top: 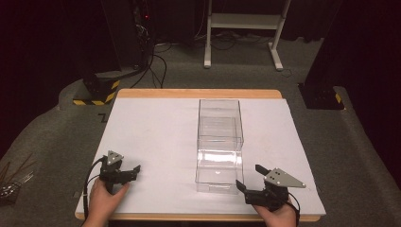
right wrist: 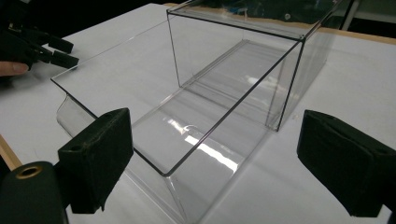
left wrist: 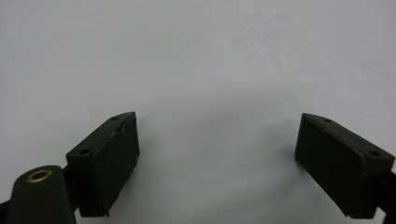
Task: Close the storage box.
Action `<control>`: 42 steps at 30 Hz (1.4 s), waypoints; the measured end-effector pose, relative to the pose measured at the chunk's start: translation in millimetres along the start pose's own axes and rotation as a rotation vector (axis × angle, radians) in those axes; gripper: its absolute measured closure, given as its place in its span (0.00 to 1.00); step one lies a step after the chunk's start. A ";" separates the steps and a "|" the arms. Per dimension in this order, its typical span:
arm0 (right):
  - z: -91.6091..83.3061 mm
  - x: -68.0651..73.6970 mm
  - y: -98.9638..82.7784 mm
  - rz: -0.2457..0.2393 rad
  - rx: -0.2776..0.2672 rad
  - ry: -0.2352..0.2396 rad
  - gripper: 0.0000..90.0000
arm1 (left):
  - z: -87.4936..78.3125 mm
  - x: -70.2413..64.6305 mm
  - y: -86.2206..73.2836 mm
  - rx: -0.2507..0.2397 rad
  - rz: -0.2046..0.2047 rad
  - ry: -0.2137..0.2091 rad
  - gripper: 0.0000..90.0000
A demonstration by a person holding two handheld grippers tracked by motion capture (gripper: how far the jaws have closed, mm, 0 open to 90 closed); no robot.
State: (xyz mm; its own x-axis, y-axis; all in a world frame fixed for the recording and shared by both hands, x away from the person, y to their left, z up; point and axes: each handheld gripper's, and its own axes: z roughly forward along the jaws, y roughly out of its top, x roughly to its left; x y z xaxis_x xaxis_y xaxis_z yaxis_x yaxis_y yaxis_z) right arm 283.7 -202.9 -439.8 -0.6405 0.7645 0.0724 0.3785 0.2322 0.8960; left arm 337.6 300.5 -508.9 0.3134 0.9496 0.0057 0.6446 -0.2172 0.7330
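Note:
A clear plastic box (top: 220, 118) stands in the middle of the white table (top: 156, 127), and its clear drawer (top: 218, 172) is pulled out toward the front edge. My right gripper (top: 249, 177) is open just right of the drawer's front. In the right gripper view its jaws stand wide apart, the drawer (right wrist: 154, 116) lies between and beyond them, and the box (right wrist: 243, 60) rises behind. My left gripper (top: 134, 172) rests near the front left of the table, open, with bare white surface between its jaws (left wrist: 218, 119). It is also seen far off in the right gripper view (right wrist: 51, 49).
The table has a wooden rim (top: 198, 93). On the grey floor behind it stand a white frame (top: 246, 28), black posts with yellow-black striped bases (top: 97, 92) and loose cables (top: 158, 66). Some metal rods (top: 12, 182) lie on the floor at the left.

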 end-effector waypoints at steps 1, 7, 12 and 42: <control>0.4 0.6 -0.4 0.002 -0.001 0.001 0.12 | 0.0 0.0 0.0 0.000 0.000 0.000 0.15; 3.0 2.3 -3.1 0.005 0.017 0.012 0.13 | 0.0 0.0 0.0 0.000 0.000 0.000 0.15; 4.9 0.3 -5.9 0.005 0.029 0.016 0.14 | 0.0 0.0 0.0 0.000 0.000 -0.001 0.15; 16.9 -2.9 -16.4 0.000 0.052 -0.003 0.18 | 0.1 0.0 0.0 0.000 0.000 -0.001 0.15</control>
State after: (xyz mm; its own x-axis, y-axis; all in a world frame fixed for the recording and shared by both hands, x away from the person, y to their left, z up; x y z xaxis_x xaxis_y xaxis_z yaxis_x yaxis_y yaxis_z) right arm 290.6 -198.8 -462.2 -0.6382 0.7666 0.0707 0.4126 0.2631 0.8721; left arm 337.6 300.4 -508.9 0.3140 0.9494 0.0054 0.6447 -0.2173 0.7329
